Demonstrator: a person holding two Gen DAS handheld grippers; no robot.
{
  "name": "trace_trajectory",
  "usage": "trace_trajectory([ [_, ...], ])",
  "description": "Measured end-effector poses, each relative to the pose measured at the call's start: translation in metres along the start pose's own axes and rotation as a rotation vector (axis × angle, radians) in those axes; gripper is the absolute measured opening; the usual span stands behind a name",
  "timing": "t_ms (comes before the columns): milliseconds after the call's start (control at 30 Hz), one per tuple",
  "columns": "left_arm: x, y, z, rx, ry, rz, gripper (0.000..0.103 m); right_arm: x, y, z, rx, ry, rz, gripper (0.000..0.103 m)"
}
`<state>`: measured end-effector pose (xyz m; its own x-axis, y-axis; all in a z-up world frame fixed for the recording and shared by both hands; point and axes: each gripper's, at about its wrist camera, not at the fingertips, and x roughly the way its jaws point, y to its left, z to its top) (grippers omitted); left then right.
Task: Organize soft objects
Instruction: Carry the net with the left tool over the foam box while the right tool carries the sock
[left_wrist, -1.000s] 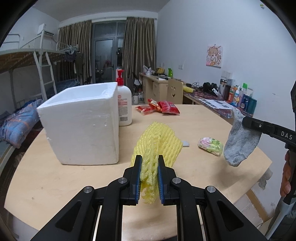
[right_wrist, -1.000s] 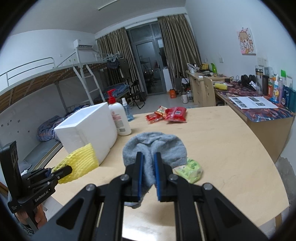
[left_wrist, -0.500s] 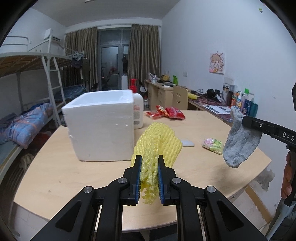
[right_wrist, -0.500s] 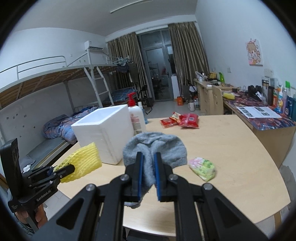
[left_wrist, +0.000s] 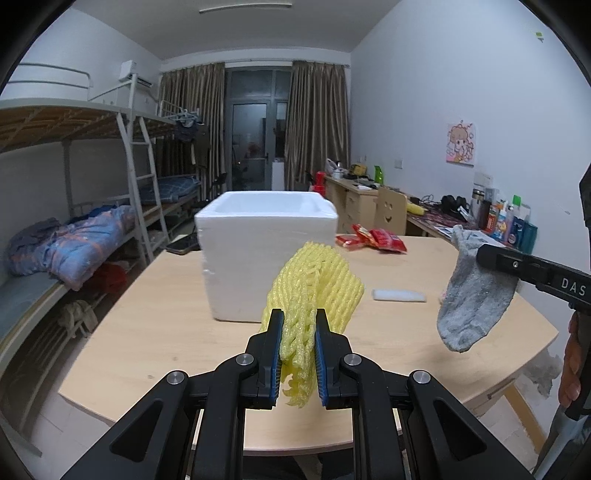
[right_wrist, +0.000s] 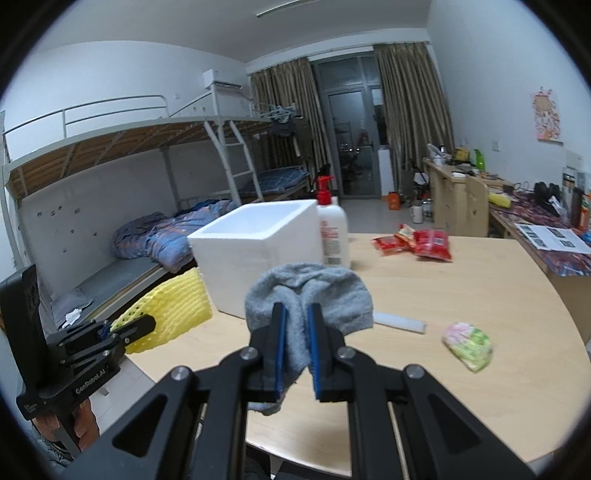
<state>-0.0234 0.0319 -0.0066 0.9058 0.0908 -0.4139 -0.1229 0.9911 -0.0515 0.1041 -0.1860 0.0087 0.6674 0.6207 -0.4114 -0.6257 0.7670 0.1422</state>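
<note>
My left gripper (left_wrist: 299, 325) is shut on a yellow foam net (left_wrist: 314, 284) and holds it in the air above the near part of the wooden table (left_wrist: 166, 317). My right gripper (right_wrist: 294, 319) is shut on a grey sock (right_wrist: 306, 291) that hangs from it above the table. In the left wrist view the sock (left_wrist: 472, 306) hangs at the right. In the right wrist view the foam net (right_wrist: 173, 306) shows at the left. An open white foam box (left_wrist: 266, 254) stands on the table beyond both grippers; it also shows in the right wrist view (right_wrist: 258, 254).
A lotion pump bottle (right_wrist: 332, 232) stands beside the box. Red snack packets (right_wrist: 417, 242) lie at the far side. A small green-pink packet (right_wrist: 469, 345) and a flat white piece (right_wrist: 399, 321) lie on the table's right part. A bunk bed (left_wrist: 74, 221) stands left.
Both grippers have risen and pulled back from the table with their loads. The foam box now looks farther and lower, and its open top shows.
</note>
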Motion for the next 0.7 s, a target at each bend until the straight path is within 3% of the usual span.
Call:
trace_trajectory([
  [700,0.019,0.043,0.017,-0.024,0.003,0.066,0.016,0.044,0.02,0.02,-0.007,0.011,0.069,0.014],
])
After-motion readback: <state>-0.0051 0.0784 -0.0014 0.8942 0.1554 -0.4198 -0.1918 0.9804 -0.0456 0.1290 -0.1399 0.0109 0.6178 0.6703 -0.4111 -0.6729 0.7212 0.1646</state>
